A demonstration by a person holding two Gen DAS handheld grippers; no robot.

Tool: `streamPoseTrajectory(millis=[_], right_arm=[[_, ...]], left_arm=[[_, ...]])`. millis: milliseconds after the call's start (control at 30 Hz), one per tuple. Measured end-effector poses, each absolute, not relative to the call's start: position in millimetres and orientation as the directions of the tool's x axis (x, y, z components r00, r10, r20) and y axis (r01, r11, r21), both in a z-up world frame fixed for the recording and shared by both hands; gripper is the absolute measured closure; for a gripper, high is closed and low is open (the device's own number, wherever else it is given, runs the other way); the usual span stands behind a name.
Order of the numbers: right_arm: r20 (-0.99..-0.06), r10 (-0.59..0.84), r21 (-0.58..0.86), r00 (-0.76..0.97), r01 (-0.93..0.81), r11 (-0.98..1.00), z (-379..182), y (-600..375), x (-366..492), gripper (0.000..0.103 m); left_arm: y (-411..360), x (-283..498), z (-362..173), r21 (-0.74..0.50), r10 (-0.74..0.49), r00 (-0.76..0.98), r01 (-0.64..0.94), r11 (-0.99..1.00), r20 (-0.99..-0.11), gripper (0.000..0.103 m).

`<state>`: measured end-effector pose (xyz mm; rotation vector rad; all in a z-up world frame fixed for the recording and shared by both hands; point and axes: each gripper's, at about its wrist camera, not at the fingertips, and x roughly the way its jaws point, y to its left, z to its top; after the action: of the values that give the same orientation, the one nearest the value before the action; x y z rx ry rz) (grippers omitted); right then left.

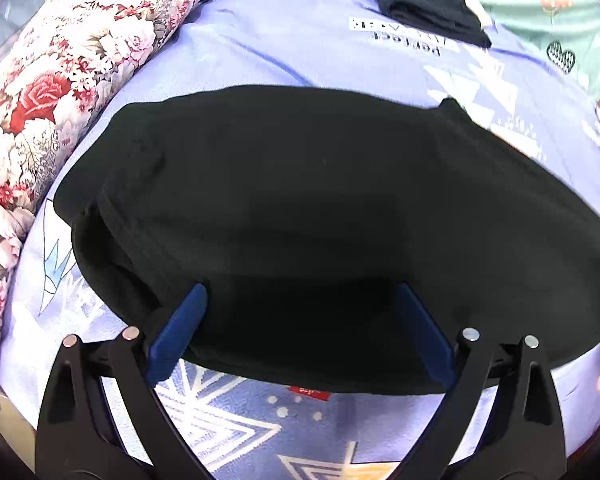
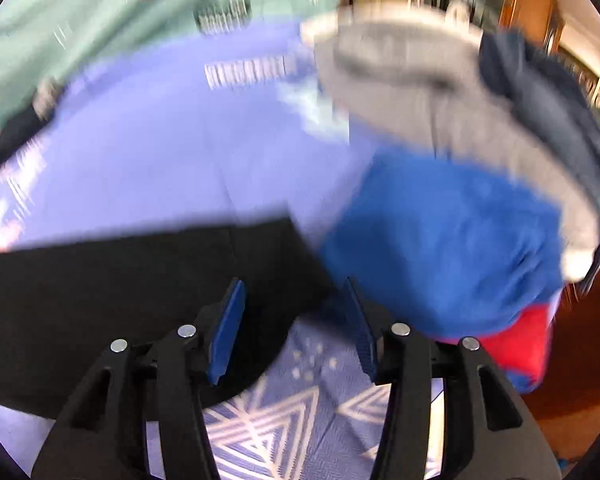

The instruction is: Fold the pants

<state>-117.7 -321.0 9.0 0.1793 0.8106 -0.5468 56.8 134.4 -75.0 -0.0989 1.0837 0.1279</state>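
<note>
Black pants [image 1: 300, 208] lie folded flat on the lavender bed sheet [image 1: 260, 40], with a red label at the near edge. My left gripper [image 1: 300, 292] is open, its blue pads [image 1: 176, 332] spread over the near edge of the pants and holding nothing. In the blurred right wrist view, the pants [image 2: 120, 292] fill the lower left. My right gripper [image 2: 296, 284] is open above their right corner, empty.
A floral quilt [image 1: 60, 80] runs along the left. Another folded black garment [image 1: 428, 8] lies at the far side. A blue and red garment [image 2: 452, 248] and a grey and navy pile [image 2: 440, 92] sit right of the pants, near the bed's edge.
</note>
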Motion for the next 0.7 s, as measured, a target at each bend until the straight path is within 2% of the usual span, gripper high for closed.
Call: streamPoseTrajectory(millis=[100,167,233,333,500,700], right_arm=[[-0.730,-0.260,0.021,0.632,0.401,0.916,11.0,-299.3,-95.1,0.054],[-0.756,-0.110,0.102,0.645,0.283,0.954,-2.0,-276.2,-64.3,0.060],[-0.766,-0.026,0.114,0.642,0.175,0.978,-11.3,-249.6,-32.3,0.068],[-0.803,0.136,0.176,0.580,0.013,0.984,-30.5,-204.6,17.6,0.074],[-0.817,0.349,0.286,0.459,-0.203,0.936,-56.1,-142.3,68.9,0.073],[-0.848,0.282,0.157,0.449,-0.295,0.942,-63.0,-128.3,75.9,0.073]], left_arm=[[134.4,57.9,-70.4,-0.052,0.027,0.476,-0.151,0.987,-0.879,0.006],[131.1,58.7,-69.1,-0.053,0.023,0.480,-0.144,0.988,-0.877,0.006],[127.9,57.9,-67.5,-0.052,0.019,0.483,-0.133,0.990,-0.875,0.006],[125.9,55.9,-67.2,-0.057,0.013,0.485,-0.129,0.990,-0.874,0.006],[128.6,49.8,-68.9,-0.064,0.007,0.484,-0.130,0.990,-0.875,0.006],[133.8,53.2,-73.1,-0.088,-0.011,0.481,-0.138,0.987,-0.877,0.006]])
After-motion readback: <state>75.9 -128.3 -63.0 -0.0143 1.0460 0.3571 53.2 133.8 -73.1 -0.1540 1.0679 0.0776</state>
